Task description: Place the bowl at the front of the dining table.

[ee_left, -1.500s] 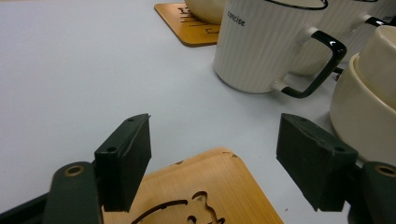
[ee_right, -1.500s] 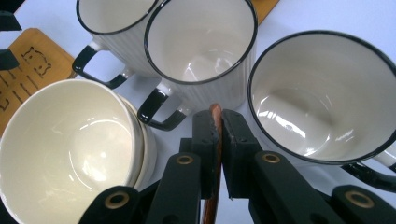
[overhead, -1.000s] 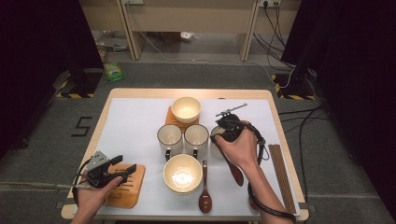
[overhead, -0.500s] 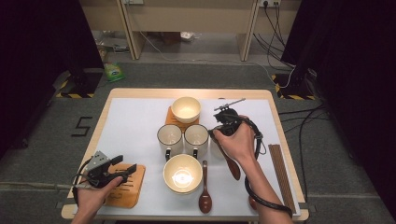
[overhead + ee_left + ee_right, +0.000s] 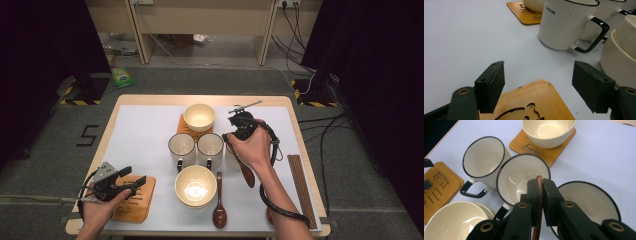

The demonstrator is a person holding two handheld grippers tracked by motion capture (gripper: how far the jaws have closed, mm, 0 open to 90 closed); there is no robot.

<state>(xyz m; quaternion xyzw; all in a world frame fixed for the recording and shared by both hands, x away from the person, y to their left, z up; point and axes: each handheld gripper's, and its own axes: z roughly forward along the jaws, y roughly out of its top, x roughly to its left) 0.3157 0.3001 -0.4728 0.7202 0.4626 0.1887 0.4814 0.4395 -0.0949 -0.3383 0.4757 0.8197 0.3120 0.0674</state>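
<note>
The right gripper [image 5: 541,187] has its jaws pinched on the thin handle of a brown wooden spoon [image 5: 245,170], held over the tabletop's middle, right of the two mugs [image 5: 196,147]. From the high view the spoon's long axis runs from the jaws back toward the near edge, its handle end pointing away. The right gripper view adds what the hand hides there: a third black-rimmed cup [image 5: 586,200] under the jaws. The left gripper [image 5: 539,85], jaws spread with nothing between, hangs over the wooden coaster [image 5: 531,105] at the near-left corner.
</note>
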